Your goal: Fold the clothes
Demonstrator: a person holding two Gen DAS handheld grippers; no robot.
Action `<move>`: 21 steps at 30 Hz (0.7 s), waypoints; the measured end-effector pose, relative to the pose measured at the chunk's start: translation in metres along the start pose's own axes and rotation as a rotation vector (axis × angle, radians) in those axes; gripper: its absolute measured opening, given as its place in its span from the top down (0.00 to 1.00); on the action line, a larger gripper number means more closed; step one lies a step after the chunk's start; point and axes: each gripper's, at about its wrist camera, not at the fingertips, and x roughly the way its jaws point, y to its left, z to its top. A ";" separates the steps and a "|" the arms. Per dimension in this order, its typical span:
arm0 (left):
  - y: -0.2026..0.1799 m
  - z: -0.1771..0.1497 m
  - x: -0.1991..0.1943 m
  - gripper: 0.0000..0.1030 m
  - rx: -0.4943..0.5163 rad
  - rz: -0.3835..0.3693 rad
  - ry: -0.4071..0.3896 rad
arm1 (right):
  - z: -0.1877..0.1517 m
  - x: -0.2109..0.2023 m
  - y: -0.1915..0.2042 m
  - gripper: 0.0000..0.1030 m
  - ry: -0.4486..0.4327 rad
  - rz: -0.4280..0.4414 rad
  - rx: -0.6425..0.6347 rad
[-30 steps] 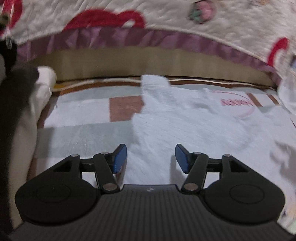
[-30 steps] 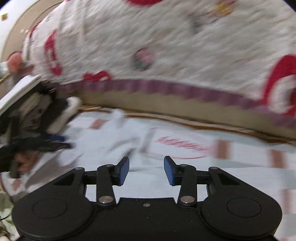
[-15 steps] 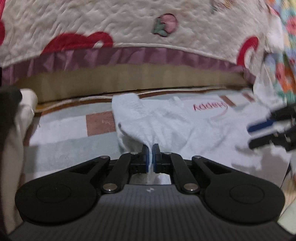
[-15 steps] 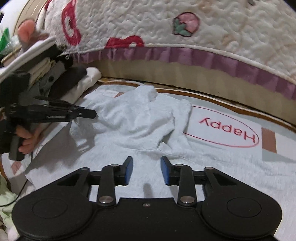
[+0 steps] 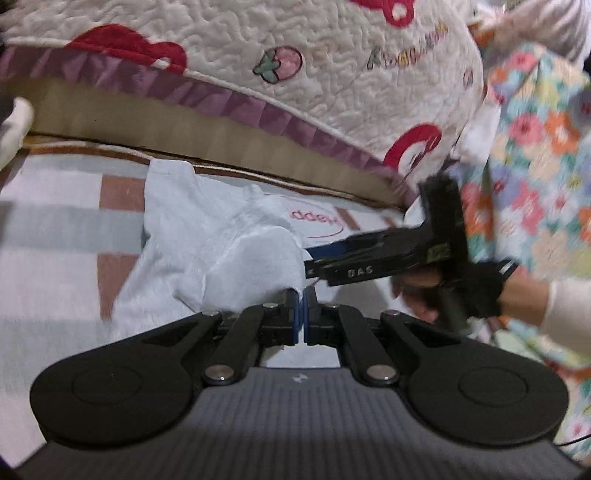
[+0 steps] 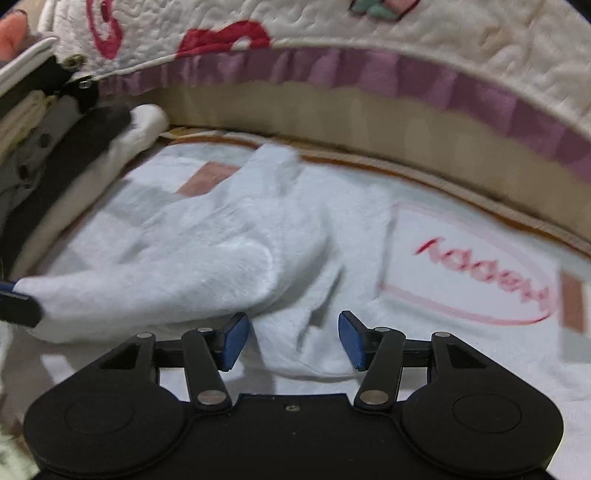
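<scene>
Left hand-held gripper point(image 5: 303, 312) pinches the white garment point(image 5: 229, 243).
Right hand-held gripper point(image 6: 292, 339) hangs spread over its crumpled edge; ahead, the quilt point(image 6: 406, 33) overhangs; checked mat point(image 5: 51, 225) lies bare leftward.

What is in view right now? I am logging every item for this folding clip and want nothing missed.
White garment: one, pale white fleece with a red oval print, spread on the mat, one edge lifted.
Mat: one, pale blue-grey with brown squares, under the garment.
Quilt: one, cream with red shapes, a strawberry and a purple border, behind the mat.
Floral fabric: one, multicoloured, far right of the left wrist view.
Left hand-held gripper: one, black with blue pads, shut on the garment's edge.
Right hand-held gripper: one, black with blue pads, open over a garment fold.
Hand: one, holding the right hand-held gripper's handle, cream sleeve.
</scene>
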 end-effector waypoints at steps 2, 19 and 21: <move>0.001 -0.013 -0.006 0.99 -0.058 -0.008 -0.033 | -0.009 -0.002 0.004 0.47 -0.045 0.059 -0.005; 0.015 -0.039 -0.023 0.74 -0.172 -0.059 0.138 | -0.138 -0.131 0.047 0.96 0.229 0.263 0.033; 0.016 -0.044 -0.018 0.72 -0.141 0.017 0.152 | -0.135 -0.118 0.051 0.96 0.250 0.269 0.023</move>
